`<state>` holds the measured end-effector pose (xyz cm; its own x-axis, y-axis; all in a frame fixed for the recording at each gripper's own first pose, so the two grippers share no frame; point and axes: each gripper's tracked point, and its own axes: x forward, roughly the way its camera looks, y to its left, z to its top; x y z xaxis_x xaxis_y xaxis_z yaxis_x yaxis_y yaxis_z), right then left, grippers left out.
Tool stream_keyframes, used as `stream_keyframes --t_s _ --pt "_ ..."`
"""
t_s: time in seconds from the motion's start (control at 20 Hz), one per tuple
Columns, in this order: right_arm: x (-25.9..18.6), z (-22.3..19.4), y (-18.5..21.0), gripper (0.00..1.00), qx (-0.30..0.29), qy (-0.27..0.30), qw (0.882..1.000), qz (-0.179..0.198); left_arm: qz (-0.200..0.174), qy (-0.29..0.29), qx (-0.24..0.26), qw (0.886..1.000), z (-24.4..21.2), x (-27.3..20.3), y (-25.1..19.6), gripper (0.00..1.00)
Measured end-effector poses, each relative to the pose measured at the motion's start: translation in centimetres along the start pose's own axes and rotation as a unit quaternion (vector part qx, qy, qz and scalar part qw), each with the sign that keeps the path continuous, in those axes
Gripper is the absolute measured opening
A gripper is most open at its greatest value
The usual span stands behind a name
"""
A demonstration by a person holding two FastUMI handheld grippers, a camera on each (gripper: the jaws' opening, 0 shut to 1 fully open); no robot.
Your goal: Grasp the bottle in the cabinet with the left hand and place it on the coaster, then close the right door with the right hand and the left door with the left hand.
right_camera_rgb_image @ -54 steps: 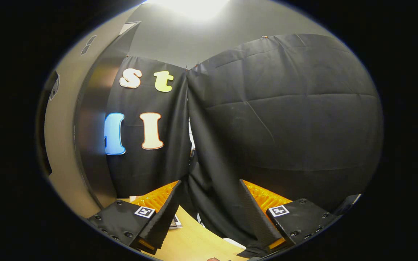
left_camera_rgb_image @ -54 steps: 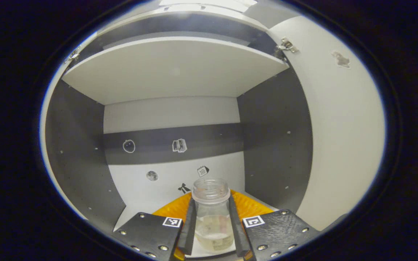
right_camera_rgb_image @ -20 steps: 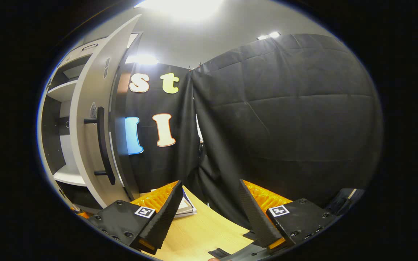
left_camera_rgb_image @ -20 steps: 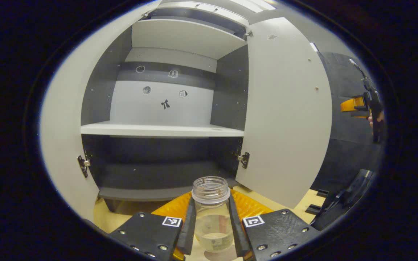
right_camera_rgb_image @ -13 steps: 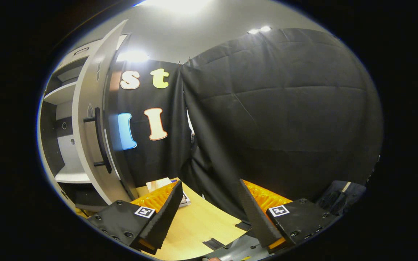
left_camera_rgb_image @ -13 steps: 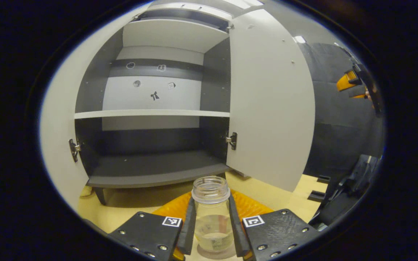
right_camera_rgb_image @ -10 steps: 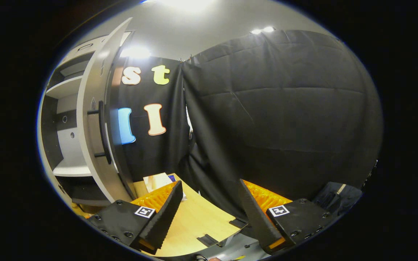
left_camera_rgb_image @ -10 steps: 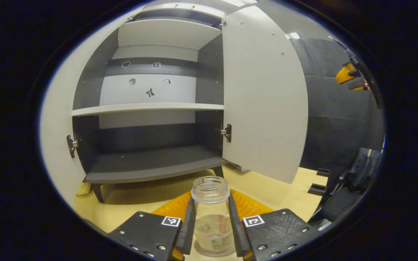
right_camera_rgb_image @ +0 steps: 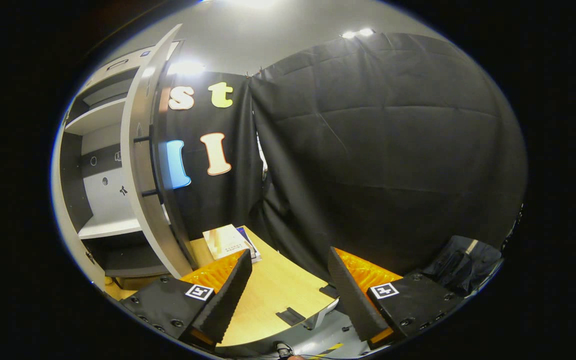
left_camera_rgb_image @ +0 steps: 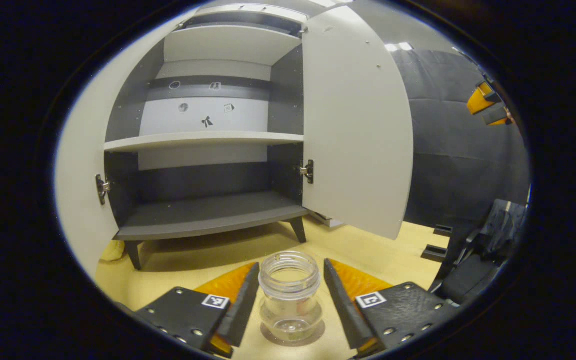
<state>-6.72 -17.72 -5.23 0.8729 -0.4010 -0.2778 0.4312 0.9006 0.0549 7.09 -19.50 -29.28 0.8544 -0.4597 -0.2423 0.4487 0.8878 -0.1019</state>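
A clear, lidless bottle point(left_camera_rgb_image: 290, 295) stands upright on a round grey coaster point(left_camera_rgb_image: 268, 335) on the wooden table. My left gripper point(left_camera_rgb_image: 289, 305) is open, one finger on each side of the bottle and apart from it. Behind stands the cabinet point(left_camera_rgb_image: 203, 140) with both doors swung open: the right door point(left_camera_rgb_image: 358, 125) and the left door point(left_camera_rgb_image: 80, 165). In the right gripper view, my right gripper point(right_camera_rgb_image: 288, 295) is open and holds nothing, to the right of the right door point(right_camera_rgb_image: 140, 165) and its dark bar handle point(right_camera_rgb_image: 152, 165). The right gripper point(left_camera_rgb_image: 488, 105) also appears far right in the left gripper view.
The cabinet's shelves point(left_camera_rgb_image: 203, 141) are bare. Booklets point(right_camera_rgb_image: 230, 242) lie on the table point(right_camera_rgb_image: 268, 295) beside the right door. Black cloth walls point(right_camera_rgb_image: 378, 150) close off the right side. Dark gear point(left_camera_rgb_image: 488, 260) sits past the table's right edge.
My left gripper carried the bottle out of the cabinet down to the coaster, then opened and let it go. The right gripper's view has swung down a little towards the table.
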Motion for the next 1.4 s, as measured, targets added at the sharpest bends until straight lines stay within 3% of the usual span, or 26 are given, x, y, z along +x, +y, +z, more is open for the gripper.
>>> stream_keyframes --t_s 0.1,0.15,0.45,0.65,0.85,1.05,1.25,1.35,1.4 --pt "0.0 -0.3 0.2 0.98 0.007 0.007 1.0 0.002 -0.008 0.0 -0.014 1.0 0.7 -0.8 -0.4 0.96" --pt "0.0 -0.2 0.3 0.98 0.009 0.008 1.0 0.004 -0.007 -0.002 -0.017 1.0 1.3 -1.1 -0.3 0.89" --pt "3.1 0.7 1.4 0.98 0.014 -0.001 1.0 0.025 0.037 -0.013 -0.014 0.999 6.2 -7.4 1.9 0.89" --pt "6.1 2.9 2.9 0.98 0.035 -0.023 0.998 0.049 0.106 -0.038 -0.039 0.993 12.8 -13.0 4.5 0.89" --pt "8.7 4.1 4.9 0.98 0.038 -0.03 0.995 0.084 0.211 -0.069 -0.055 0.973 18.9 -17.6 8.3 0.89" --pt "10.6 6.4 7.0 0.98 0.029 -0.044 0.991 0.127 0.313 -0.122 -0.052 0.94 25.8 -22.7 12.3 0.89" --pt "12.0 9.1 8.4 0.98 0.013 -0.071 0.984 0.163 0.362 -0.13 -0.027 0.923 30.2 -25.5 13.9 0.89" --pt "12.5 10.5 9.2 0.98 -0.007 -0.088 0.979 0.185 0.371 -0.111 -0.031 0.921 31.5 -25.3 14.3 0.92" --pt "12.6 11.0 9.9 0.98 -0.016 -0.093 0.975 0.201 0.368 -0.102 -0.037 0.923 31.9 -24.8 14.4 0.89"
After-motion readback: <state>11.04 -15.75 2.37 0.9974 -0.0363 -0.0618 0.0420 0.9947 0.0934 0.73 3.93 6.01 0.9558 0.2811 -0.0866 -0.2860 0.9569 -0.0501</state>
